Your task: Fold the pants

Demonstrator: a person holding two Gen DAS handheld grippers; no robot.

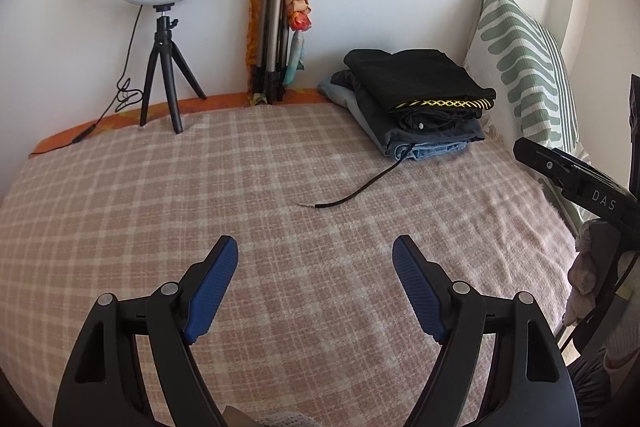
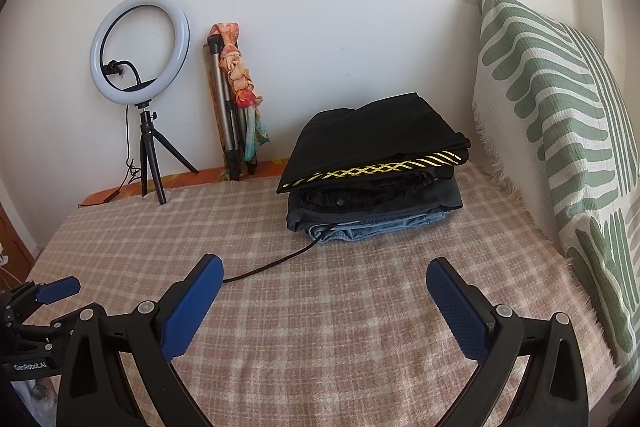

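Note:
A stack of folded pants (image 1: 416, 103) lies at the far right of the bed, also in the right wrist view (image 2: 376, 179): black cloth with a gold criss-cross band on top, dark pants under it, light blue jeans at the bottom. A black drawstring (image 1: 356, 193) trails out of the stack onto the blanket (image 2: 272, 265). My left gripper (image 1: 316, 251) is open and empty above the checked blanket (image 1: 200, 187). My right gripper (image 2: 324, 271) is open and empty, short of the stack. The left gripper also shows at the left edge of the right wrist view (image 2: 52, 291).
A ring light on a small black tripod (image 1: 164, 27) and a folded tripod with a colourful scarf (image 1: 280, 27) stand against the back wall. A green-and-white patterned pillow (image 2: 560, 131) leans at the right. The right gripper's body (image 1: 580, 183) shows at the right edge.

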